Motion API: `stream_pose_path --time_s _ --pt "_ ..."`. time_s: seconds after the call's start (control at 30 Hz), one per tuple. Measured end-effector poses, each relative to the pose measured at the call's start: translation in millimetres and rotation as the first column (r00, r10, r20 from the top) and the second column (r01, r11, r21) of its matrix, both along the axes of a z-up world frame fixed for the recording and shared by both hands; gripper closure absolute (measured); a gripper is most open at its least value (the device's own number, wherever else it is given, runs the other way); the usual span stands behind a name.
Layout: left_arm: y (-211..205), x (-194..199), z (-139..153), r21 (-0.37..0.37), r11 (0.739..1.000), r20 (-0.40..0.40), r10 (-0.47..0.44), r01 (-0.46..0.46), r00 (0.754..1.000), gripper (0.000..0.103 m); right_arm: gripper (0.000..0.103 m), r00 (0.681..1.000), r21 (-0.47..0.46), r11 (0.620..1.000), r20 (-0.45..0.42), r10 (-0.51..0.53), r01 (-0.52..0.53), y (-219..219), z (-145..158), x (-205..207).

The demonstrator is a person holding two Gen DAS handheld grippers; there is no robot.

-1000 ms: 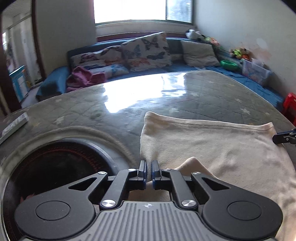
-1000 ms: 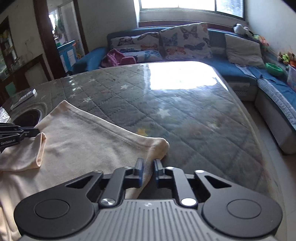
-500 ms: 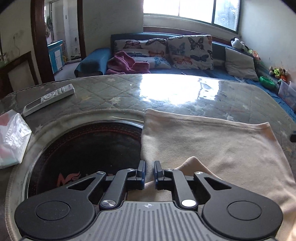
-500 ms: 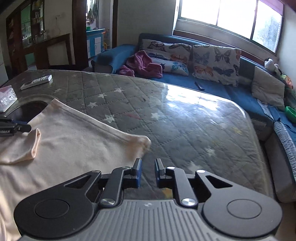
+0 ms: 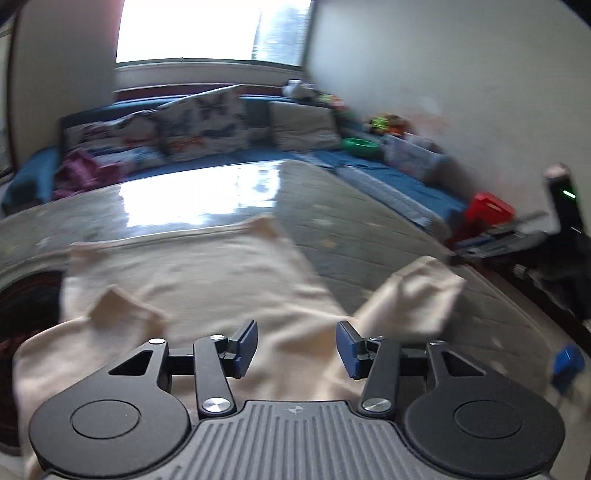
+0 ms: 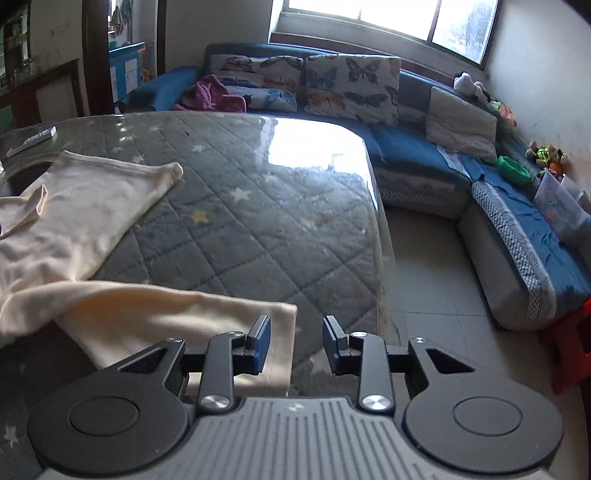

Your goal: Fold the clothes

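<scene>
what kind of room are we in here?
Most likely a home living room: a blue corner sofa with butterfly-print cushions under a window, and a quilted table where the cream garment lies.

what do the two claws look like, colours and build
Both match: the left claw and right claw have matte black linkage arms with silver pivot screws, round black discs on either side, a ribbed grey base plate with a small crosshair mark, and blue pads on the fingertips. No cables or sleeves visible.

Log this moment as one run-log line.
stage: fold clothes | left gripper: open above cream cotton shirt | right gripper: open by sleeve | surface: grey quilted star-print table
</scene>
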State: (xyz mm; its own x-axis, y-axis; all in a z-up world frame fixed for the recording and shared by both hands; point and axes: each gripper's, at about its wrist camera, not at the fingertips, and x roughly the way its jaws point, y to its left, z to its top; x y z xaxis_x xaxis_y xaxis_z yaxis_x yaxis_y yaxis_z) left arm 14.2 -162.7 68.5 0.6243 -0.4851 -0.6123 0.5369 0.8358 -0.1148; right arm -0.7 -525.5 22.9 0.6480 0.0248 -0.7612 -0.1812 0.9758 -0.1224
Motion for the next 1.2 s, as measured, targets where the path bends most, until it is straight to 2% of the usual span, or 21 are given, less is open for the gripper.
stream_pose_path --time_s 0.1,0.27,0.33,0.4,0.43,0.47,0.5,0.53,0.57,0.6,0.7,0.73,0.87,0.97,1.0,1.07,1.13,1.2 --pt "-20 -13 -6 0.053 0.998 0.038 -0.047 0.045 0.998 0.048 0.068 1.000 0.005 1.000 0.005 0.009 -0.009 -2 -9 2" --pt "-53 -33 -15 0.144 0.983 0.097 -0.129 0.114 0.987 0.049 0.068 0.999 0.008 1.000 -0.009 0.031 -0.030 1 -20 21" --pt "-58 -37 -20 0.167 0.978 0.095 -0.140 0.123 0.986 0.050 0.069 0.999 0.011 0.999 -0.020 0.041 -0.041 2 -25 27" --pt "-62 -36 -27 0.193 0.974 0.090 -0.140 0.121 0.986 0.058 0.072 0.998 0.031 0.998 -0.031 0.057 -0.056 2 -28 30" --pt "-64 -36 -29 0.203 0.972 0.085 -0.138 0.118 0.987 0.061 0.082 0.998 0.034 0.998 -0.026 0.060 -0.059 2 -28 30" --pt "-64 -35 -32 0.212 0.970 0.080 -0.135 0.116 0.988 0.068 0.088 0.998 0.037 0.997 -0.022 0.063 -0.062 3 -27 31" --pt "-65 -34 -34 0.218 0.970 0.076 -0.131 0.112 0.988 0.078 0.094 0.998 0.039 0.997 -0.018 0.065 -0.065 4 -27 31" --pt "-65 -33 -35 0.223 0.969 0.073 -0.126 0.107 0.989 0.083 0.096 0.998 0.031 0.997 -0.012 0.068 -0.067 5 -26 31" --pt "-63 -34 -34 0.215 0.970 0.073 -0.127 0.109 0.989 0.093 0.096 0.997 0.028 0.997 0.009 0.074 -0.074 7 -23 29" --pt "-60 -35 -32 0.203 0.973 0.075 -0.131 0.114 0.989 0.097 0.097 0.996 0.024 0.996 0.030 0.080 -0.081 8 -19 28" --pt "-52 -38 -26 0.165 0.978 0.080 -0.142 0.128 0.987 0.101 0.097 0.990 0.023 0.996 0.111 0.089 -0.092 8 -5 20" --pt "-50 -39 -24 0.152 0.979 0.082 -0.146 0.132 0.986 0.101 0.097 0.983 0.026 0.995 0.164 0.088 -0.093 5 5 12" --pt "-37 -48 -18 0.088 0.976 0.077 -0.206 0.199 0.975 0.101 0.097 0.934 0.036 0.995 0.349 0.079 -0.098 -12 37 -29" --pt "-38 -56 -25 0.085 0.957 0.050 -0.283 0.279 0.958 0.101 0.090 0.936 0.043 0.999 0.351 -0.013 -0.002 -34 32 -61" --pt "-39 -59 -27 0.087 0.948 0.039 -0.311 0.307 0.950 0.101 0.086 0.946 0.041 0.998 0.319 -0.051 0.040 -43 27 -68" --pt "-42 -64 -31 0.090 0.934 0.030 -0.350 0.346 0.936 0.099 0.086 0.957 0.054 0.991 0.257 -0.133 0.124 -59 15 -82" --pt "-43 -66 -29 0.087 0.935 0.048 -0.348 0.343 0.936 0.097 0.086 0.957 0.072 0.980 0.214 -0.195 0.184 -71 7 -95" --pt "-43 -62 -26 0.085 0.950 0.068 -0.308 0.302 0.949 0.097 0.086 0.959 0.098 0.977 0.194 -0.205 0.189 -72 6 -102"
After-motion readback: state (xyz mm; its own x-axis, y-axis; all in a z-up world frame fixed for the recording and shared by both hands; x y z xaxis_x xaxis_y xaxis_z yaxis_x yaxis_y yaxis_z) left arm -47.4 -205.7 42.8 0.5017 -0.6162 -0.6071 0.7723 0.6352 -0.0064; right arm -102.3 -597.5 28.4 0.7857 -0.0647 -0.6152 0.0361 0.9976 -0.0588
